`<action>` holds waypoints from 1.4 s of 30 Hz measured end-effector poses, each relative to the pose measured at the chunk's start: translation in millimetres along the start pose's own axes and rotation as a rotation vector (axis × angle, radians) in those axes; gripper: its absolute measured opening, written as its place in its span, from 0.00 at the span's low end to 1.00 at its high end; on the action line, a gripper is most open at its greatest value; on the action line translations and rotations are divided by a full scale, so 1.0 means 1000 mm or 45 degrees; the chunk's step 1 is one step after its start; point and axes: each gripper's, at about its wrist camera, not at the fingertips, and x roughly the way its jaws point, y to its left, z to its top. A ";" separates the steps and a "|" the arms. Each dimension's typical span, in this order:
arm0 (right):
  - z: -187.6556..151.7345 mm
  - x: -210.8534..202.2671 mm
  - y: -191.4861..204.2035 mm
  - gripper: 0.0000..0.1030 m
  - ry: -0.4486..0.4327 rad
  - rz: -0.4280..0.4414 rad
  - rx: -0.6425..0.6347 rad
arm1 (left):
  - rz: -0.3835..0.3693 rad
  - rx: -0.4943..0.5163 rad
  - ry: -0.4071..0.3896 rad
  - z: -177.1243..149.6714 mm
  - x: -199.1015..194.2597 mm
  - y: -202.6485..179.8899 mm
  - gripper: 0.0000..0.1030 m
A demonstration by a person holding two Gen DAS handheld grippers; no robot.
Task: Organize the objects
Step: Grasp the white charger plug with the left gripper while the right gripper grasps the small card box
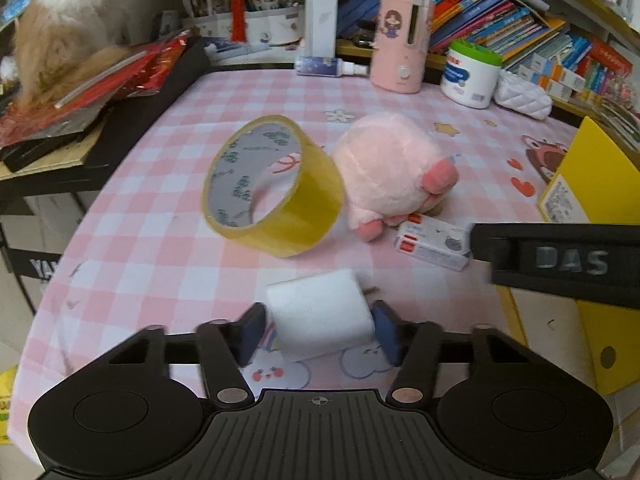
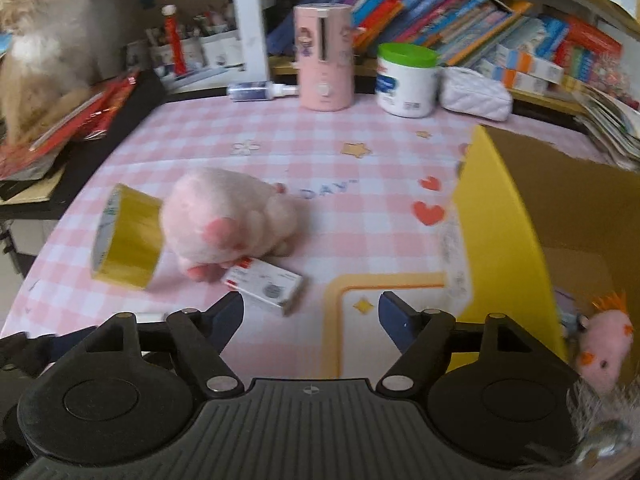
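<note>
The white foam block (image 1: 320,316) lies on the pink checked worktop (image 1: 160,208) between the blue pads of the left hand-held gripper (image 1: 320,330); its near end is hidden behind the gripper body, and whether the pads press its sides is hard to make out, as a sliver of gap seems to show on each side. Its long axis runs across the gripper, tilted slightly. Beyond the left gripper, the yellow tape roll (image 1: 274,186) stands tilted on its edge, its hole facing back towards the gripper and to the left. Just right of the roll sits the pink plush toy (image 1: 390,172), whose face cannot be seen. The small white carton (image 1: 434,244) lies flat beside the plush, its right end cut off by the dark bar of the other gripper.

The right hand-held gripper (image 2: 311,314) hangs released above bare worktop, nothing between its pads. To its right stands the yellow cardboard box (image 2: 500,240), partly out of frame, with a blurred pink spiky toy (image 2: 604,350) inside.
</note>
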 end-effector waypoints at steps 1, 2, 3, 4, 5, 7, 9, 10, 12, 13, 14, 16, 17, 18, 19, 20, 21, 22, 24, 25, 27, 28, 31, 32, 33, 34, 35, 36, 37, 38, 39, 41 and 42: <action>0.001 0.002 0.004 0.71 -0.004 0.007 -0.017 | -0.003 0.002 -0.001 0.000 0.000 0.000 0.51; 0.002 0.004 0.007 0.71 -0.007 0.014 -0.029 | -0.011 0.000 0.002 0.000 0.000 0.001 0.51; 0.004 0.007 0.009 0.71 -0.005 0.020 -0.037 | -0.019 -0.003 0.007 0.000 -0.001 0.003 0.51; 0.005 0.011 0.011 0.71 0.000 0.023 -0.041 | -0.020 -0.010 0.011 0.000 -0.003 0.006 0.49; 0.005 0.015 0.013 0.71 0.003 0.024 -0.043 | -0.016 -0.022 0.015 -0.001 -0.005 0.009 0.49; 0.006 0.024 0.015 0.71 0.009 0.021 -0.048 | -0.004 -0.063 0.015 -0.002 -0.011 0.018 0.49; 0.006 0.034 0.019 0.70 0.017 0.014 -0.068 | 0.011 -0.104 0.012 -0.004 -0.017 0.027 0.49; 0.006 0.040 0.022 0.70 0.020 0.008 -0.077 | 0.018 -0.123 0.009 -0.005 -0.020 0.032 0.48; 0.005 0.049 0.026 0.69 0.022 -0.002 -0.093 | 0.031 -0.156 -0.001 -0.006 -0.027 0.040 0.47; 0.005 0.053 0.027 0.69 0.025 -0.006 -0.097 | 0.037 -0.164 -0.007 -0.006 -0.029 0.043 0.47; 0.004 0.057 0.029 0.69 0.030 -0.007 -0.098 | 0.042 -0.166 -0.011 -0.006 -0.031 0.044 0.47; 0.003 0.064 0.031 0.68 0.039 -0.005 -0.098 | 0.047 -0.160 -0.010 -0.007 -0.031 0.046 0.47; 0.002 0.067 0.033 0.67 0.043 -0.007 -0.102 | 0.047 -0.154 -0.012 -0.007 -0.031 0.045 0.47; 0.001 0.070 0.035 0.65 0.046 -0.008 -0.109 | 0.049 -0.146 -0.016 -0.008 -0.031 0.045 0.47; 0.000 0.071 0.036 0.59 0.036 -0.003 -0.110 | 0.051 -0.139 -0.018 -0.008 -0.032 0.044 0.47; 0.000 0.071 0.036 0.57 0.021 0.010 -0.114 | 0.051 -0.136 -0.019 -0.009 -0.032 0.044 0.47; 0.000 0.070 0.038 0.57 0.014 0.009 -0.130 | 0.050 -0.138 -0.016 -0.010 -0.032 0.044 0.47; -0.001 0.069 0.039 0.57 0.011 0.009 -0.146 | 0.050 -0.136 -0.004 -0.010 -0.032 0.044 0.48; -0.002 0.066 0.038 0.56 0.024 0.029 -0.160 | 0.059 -0.137 0.037 -0.012 -0.029 0.043 0.49; -0.003 0.063 0.037 0.56 0.036 0.042 -0.159 | 0.060 -0.141 0.055 -0.015 -0.028 0.043 0.50; -0.006 0.057 0.035 0.56 0.056 0.066 -0.161 | 0.056 -0.146 0.081 -0.019 -0.026 0.043 0.51; -0.008 0.053 0.034 0.56 0.061 0.075 -0.164 | 0.052 -0.146 0.081 -0.020 -0.025 0.043 0.52; -0.012 0.040 0.031 0.56 0.074 0.109 -0.167 | 0.071 -0.106 0.075 -0.020 -0.024 0.039 0.60; -0.013 0.036 0.030 0.56 0.077 0.120 -0.167 | 0.083 -0.095 0.075 -0.020 -0.024 0.038 0.65; -0.014 0.031 0.030 0.56 0.077 0.132 -0.170 | 0.089 -0.092 0.081 -0.020 -0.024 0.037 0.69; -0.015 0.026 0.030 0.57 0.074 0.141 -0.175 | 0.090 -0.092 0.093 -0.021 -0.023 0.035 0.79; -0.016 0.021 0.030 0.57 0.066 0.149 -0.181 | 0.089 -0.095 0.109 -0.021 -0.021 0.034 0.84; -0.017 0.016 0.031 0.57 0.054 0.157 -0.188 | 0.086 -0.094 0.120 -0.022 -0.020 0.032 0.84; -0.017 0.011 0.030 0.57 0.044 0.161 -0.193 | 0.078 -0.087 0.125 -0.022 -0.019 0.031 0.84; -0.018 0.007 0.030 0.57 0.036 0.163 -0.195 | 0.074 -0.077 0.126 -0.022 -0.018 0.029 0.84; -0.018 0.003 0.029 0.57 0.029 0.165 -0.196 | 0.081 -0.063 0.120 -0.023 -0.017 0.027 0.84; -0.021 -0.003 0.027 0.57 0.022 0.159 -0.195 | 0.128 -0.040 0.103 -0.023 -0.016 0.025 0.79; -0.022 -0.005 0.025 0.57 0.021 0.154 -0.194 | 0.149 -0.043 0.099 -0.023 -0.015 0.026 0.73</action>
